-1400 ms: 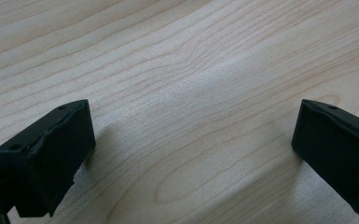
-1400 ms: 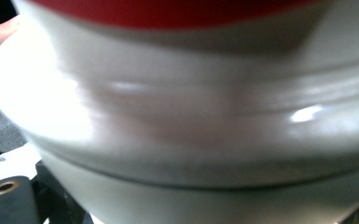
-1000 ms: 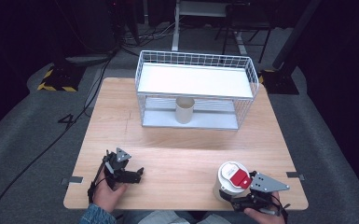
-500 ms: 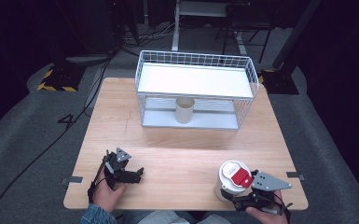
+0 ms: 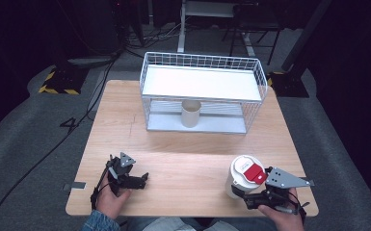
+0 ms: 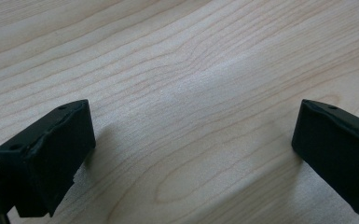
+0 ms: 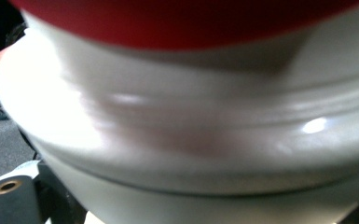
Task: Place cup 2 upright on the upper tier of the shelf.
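Canister: white, red flip lid, upright at near right desk edge.
Right claw: closed around canister's lower body.
Left claw: wide open, empty, near left.
Risk: low grip, top-heavy tilt, slip off near edge.
Farther: wire rack, beige cup inside.

White tub with red lid patch; glossy off-white wall under a red band up close. Pale wood table, fine brown grain. White wire basket, white shelf inside. Beige cup. Black left gripper, matt black jaws over light grain. Black right gripper, grey plate on top. Dark grey floor. Yellow-and-black striped block. Blue denim sleeve.
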`<act>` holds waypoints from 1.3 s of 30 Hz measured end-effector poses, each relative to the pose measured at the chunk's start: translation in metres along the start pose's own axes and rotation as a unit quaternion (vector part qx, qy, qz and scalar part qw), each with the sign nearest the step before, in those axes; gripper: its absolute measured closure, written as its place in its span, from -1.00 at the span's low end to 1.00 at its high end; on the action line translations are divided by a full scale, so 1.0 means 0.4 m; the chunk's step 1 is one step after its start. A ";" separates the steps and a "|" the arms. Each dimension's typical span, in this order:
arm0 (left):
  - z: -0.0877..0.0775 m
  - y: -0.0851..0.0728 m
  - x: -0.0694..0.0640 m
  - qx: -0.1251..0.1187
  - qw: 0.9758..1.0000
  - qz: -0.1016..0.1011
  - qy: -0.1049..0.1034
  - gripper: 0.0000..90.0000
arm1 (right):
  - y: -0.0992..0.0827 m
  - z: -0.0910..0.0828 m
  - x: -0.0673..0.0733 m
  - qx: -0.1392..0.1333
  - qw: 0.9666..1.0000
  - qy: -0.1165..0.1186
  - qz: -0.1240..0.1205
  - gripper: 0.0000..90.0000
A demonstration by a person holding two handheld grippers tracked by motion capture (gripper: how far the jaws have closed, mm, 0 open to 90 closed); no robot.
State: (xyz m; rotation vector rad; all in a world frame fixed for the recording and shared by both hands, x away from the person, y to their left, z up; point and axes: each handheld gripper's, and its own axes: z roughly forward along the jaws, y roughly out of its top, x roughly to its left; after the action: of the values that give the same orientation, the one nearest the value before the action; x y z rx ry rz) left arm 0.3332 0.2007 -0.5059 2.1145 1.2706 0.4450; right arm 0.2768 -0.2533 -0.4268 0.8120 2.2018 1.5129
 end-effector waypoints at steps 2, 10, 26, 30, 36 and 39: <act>0.000 0.000 0.000 0.000 1.000 0.000 0.000 -1.00 | 0.011 -0.001 -0.003 -0.004 1.000 -0.001 0.001 -0.77; 0.000 0.000 0.000 0.000 1.000 0.000 0.000 -1.00 | 0.054 -0.009 -0.015 -0.016 1.000 -0.008 0.005 -0.77; 0.003 0.003 0.001 -0.002 1.000 -0.002 0.001 -1.00 | 0.148 0.000 -0.045 -0.024 0.999 -0.023 0.000 -0.77; 0.006 0.006 0.002 -0.003 1.000 -0.002 0.002 -1.00 | 0.180 0.006 -0.060 -0.028 0.999 -0.025 0.005 -0.77; 0.008 0.008 0.004 -0.003 1.000 -0.004 0.001 -1.00 | 0.235 0.022 -0.087 -0.030 0.999 -0.031 0.005 -0.77; 0.009 0.011 0.008 -0.001 1.000 0.002 0.001 -1.00 | 0.257 0.028 -0.097 -0.031 0.999 -0.032 0.005 -0.77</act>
State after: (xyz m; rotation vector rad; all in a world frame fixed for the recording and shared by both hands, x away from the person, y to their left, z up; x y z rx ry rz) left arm 0.3396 0.2007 -0.5058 2.1153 1.2667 0.4503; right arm 0.3399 -0.2421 -0.3370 0.8414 2.0975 1.5313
